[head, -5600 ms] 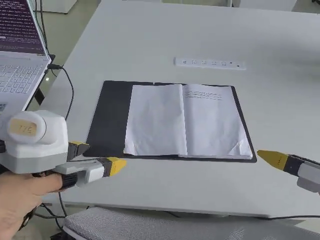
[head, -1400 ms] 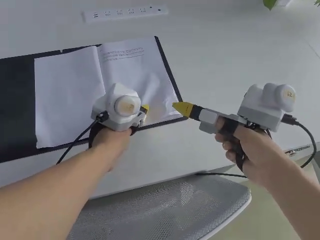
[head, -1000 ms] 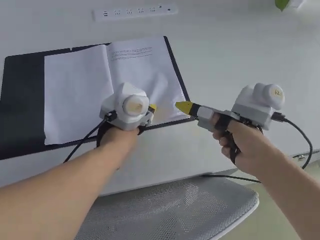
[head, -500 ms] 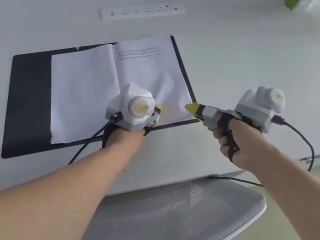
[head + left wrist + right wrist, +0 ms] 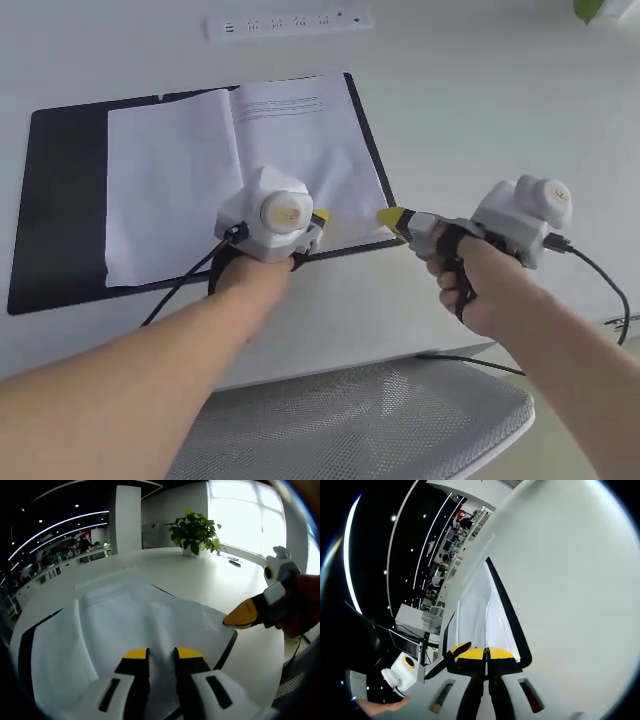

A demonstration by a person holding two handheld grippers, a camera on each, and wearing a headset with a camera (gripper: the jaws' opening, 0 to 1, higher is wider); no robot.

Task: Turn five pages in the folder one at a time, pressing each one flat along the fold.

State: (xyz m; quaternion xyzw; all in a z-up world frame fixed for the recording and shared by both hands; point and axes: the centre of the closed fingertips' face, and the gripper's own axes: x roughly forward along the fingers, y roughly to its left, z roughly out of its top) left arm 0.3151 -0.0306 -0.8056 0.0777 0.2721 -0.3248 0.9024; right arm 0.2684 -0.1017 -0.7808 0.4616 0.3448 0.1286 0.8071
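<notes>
Folder (image 5: 60, 200) lies open on the white worktop (image 5: 500, 120), its black cover showing at 9 o'clock of the white pages, with a power strip (image 5: 290, 22) beyond it at 12 o'clock. The left hand-held gripper (image 5: 316, 220) is low over the right page (image 5: 300, 140) near its 5 o'clock corner, jaws slightly apart. The right hand-held gripper (image 5: 390, 217), jaws together, meets that corner's edge from 3 o'clock; whether paper sits between them I cannot tell.

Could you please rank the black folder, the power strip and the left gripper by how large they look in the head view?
1. black folder
2. left gripper, though nearness to the camera inflates it
3. power strip
</notes>
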